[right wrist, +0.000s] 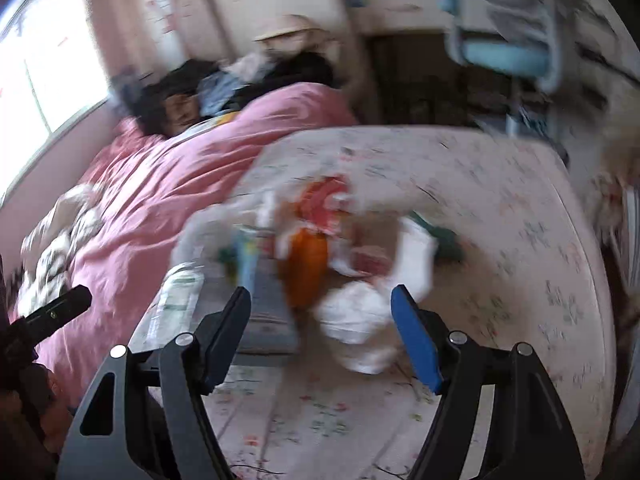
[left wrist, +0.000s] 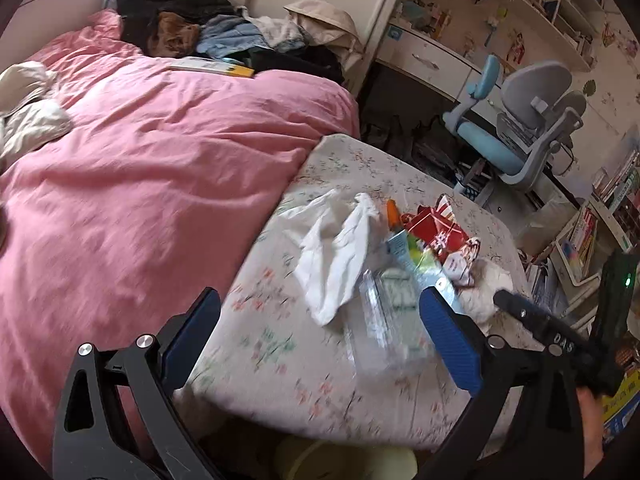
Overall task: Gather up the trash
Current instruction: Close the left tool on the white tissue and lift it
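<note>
Trash (left wrist: 404,248): wrappers, a white bag and a clear plastic pack heaped on the floral bed sheet (left wrist: 280,360), beside the pink duvet (left wrist: 140,184).
My left gripper (left wrist: 320,334): jaws wide apart, holding nothing, over the heap's near edge.
My right gripper (right wrist: 320,330): jaws apart, gripping nothing, a crumpled white wad (right wrist: 356,316) between them.

- The trash heap (left wrist: 404,248) lies on the bare mattress (left wrist: 280,360), toward its far right corner.
- A plastic bag (left wrist: 336,252) lies at the heap's left side, a wrapper (left wrist: 384,320) before it toward the near edge.
- The quilt (left wrist: 140,168) covers the bed left of the mattress's bare part.
- Clothes (left wrist: 208,28) are piled at the quilt's far edge.
- A chair (left wrist: 520,132) stands beyond the mattress's far right corner.
</note>
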`<state>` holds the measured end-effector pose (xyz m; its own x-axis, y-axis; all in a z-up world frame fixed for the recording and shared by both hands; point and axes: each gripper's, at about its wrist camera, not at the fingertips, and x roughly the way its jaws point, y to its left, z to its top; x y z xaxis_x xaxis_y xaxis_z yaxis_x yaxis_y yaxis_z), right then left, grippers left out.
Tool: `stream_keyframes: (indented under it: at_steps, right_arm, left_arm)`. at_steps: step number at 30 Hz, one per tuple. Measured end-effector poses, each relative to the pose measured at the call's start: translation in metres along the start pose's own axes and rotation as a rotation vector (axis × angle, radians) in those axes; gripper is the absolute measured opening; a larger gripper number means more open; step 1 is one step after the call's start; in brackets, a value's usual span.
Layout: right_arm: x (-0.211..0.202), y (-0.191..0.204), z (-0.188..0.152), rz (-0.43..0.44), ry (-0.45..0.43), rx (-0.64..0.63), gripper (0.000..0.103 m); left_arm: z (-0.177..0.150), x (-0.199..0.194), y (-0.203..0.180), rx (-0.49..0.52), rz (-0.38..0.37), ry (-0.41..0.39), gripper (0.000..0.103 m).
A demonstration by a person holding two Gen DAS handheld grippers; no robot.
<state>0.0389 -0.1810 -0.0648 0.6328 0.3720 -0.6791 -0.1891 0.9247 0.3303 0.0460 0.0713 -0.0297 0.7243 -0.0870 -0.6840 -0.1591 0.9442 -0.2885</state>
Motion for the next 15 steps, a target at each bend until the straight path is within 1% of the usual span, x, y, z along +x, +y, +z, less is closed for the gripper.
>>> stream_keyframes:
  at_steps: [1, 2, 3, 4, 7, 8, 9, 10, 11, 12, 13, 14, 15]
  right_arm:
    - [0.003, -0.007, -0.001, 0.000, 0.017, 0.031, 0.071]
    - [0.005, -0.011, -0.003, 0.002, 0.027, 0.052, 0.071]
    - [0.006, -0.013, -0.004, 0.007, 0.029, 0.061, 0.071]
    - [0.006, -0.014, -0.002, 0.009, 0.033, 0.065, 0.071]
    - [0.009, -0.015, -0.002, 0.012, 0.054, 0.074, 0.070]
    - [0.012, -0.017, -0.003, 0.021, 0.064, 0.085, 0.066]
    - [0.017, -0.017, 0.000, 0.029, 0.071, 0.094, 0.063]
    - [0.020, -0.020, 0.001, 0.041, 0.080, 0.110, 0.058]
    - [0.023, -0.023, 0.001, 0.050, 0.086, 0.121, 0.048]
    - [0.024, -0.025, 0.002, 0.067, 0.092, 0.138, 0.036]
    - [0.024, -0.028, 0.003, 0.086, 0.093, 0.161, 0.029]
    - [0.022, -0.031, 0.004, 0.096, 0.087, 0.175, 0.021]
    - [0.019, -0.033, 0.003, 0.104, 0.079, 0.181, 0.015]
  left_arm:
    - [0.005, 0.010, -0.008, 0.031, -0.005, 0.019, 0.096]
    - [0.009, 0.018, -0.016, 0.064, 0.005, 0.031, 0.096]
    - [0.013, 0.026, -0.021, 0.090, 0.026, 0.033, 0.096]
    - [0.020, 0.038, -0.025, 0.109, 0.063, 0.037, 0.096]
    - [0.033, 0.063, -0.022, 0.090, 0.109, 0.066, 0.096]
    - [0.038, 0.074, -0.020, 0.086, 0.123, 0.086, 0.096]
    - [0.041, 0.085, -0.018, 0.085, 0.132, 0.111, 0.096]
    - [0.042, 0.092, -0.016, 0.084, 0.139, 0.125, 0.095]
    - [0.043, 0.097, -0.013, 0.081, 0.135, 0.135, 0.091]
    - [0.045, 0.102, -0.010, 0.070, 0.113, 0.156, 0.072]
    - [0.045, 0.105, -0.007, 0.058, 0.090, 0.173, 0.045]
    - [0.046, 0.107, -0.002, 0.036, 0.054, 0.195, 0.030]
    - [0.045, 0.107, 0.002, 0.017, 0.021, 0.206, 0.007]
